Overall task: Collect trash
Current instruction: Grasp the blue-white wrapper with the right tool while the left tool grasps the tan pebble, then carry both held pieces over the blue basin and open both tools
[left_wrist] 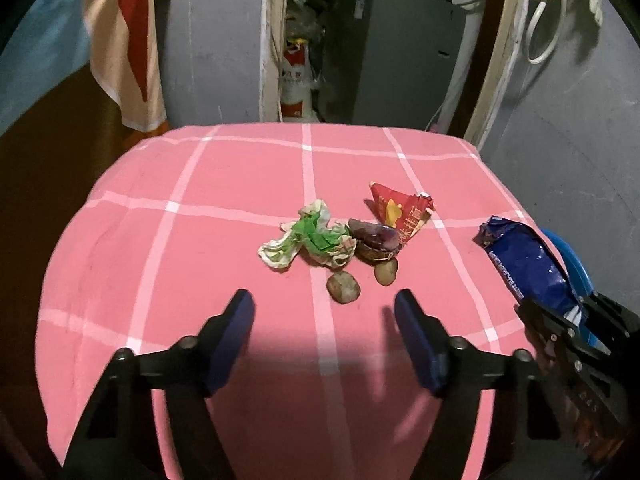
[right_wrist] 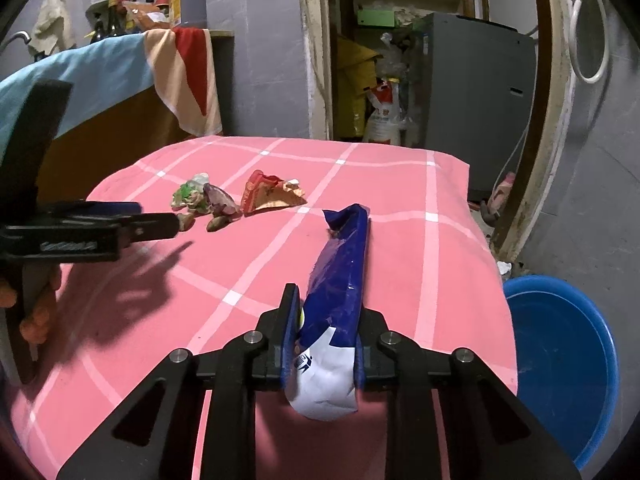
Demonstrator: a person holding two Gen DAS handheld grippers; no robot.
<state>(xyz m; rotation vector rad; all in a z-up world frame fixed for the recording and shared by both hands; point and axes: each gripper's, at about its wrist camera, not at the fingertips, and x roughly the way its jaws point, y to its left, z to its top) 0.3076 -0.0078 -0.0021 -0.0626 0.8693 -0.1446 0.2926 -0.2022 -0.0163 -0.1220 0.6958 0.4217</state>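
We work over a table covered with a pink checked cloth.

1. Left gripper: the jaws stand apart with nothing between them, aimed at the litter cluster ahead at 12 o'clock. No pad touches any item.
2. Litter cluster, left to right in the left wrist view: a crumpled green-and-white wrapper; a small brown scrap just in front of it, nearest the open jaws; a purple-brown food remnant touching the wrapper's right edge; a second small scrap just below that; and a red snack packet behind, at 1 o'clock from the cluster.
3. Right gripper: the pads are clenched on the white end of a blue snack bag, which projects forward above the cloth toward 12 o'clock.
4. A blue basin sits beside the table at 3 o'clock in the right wrist view. It appears to be the collection point; we see nothing inside it.

Progress, as we judge it: early. One item is gripped but not yet deposited, and five remain on the cloth.
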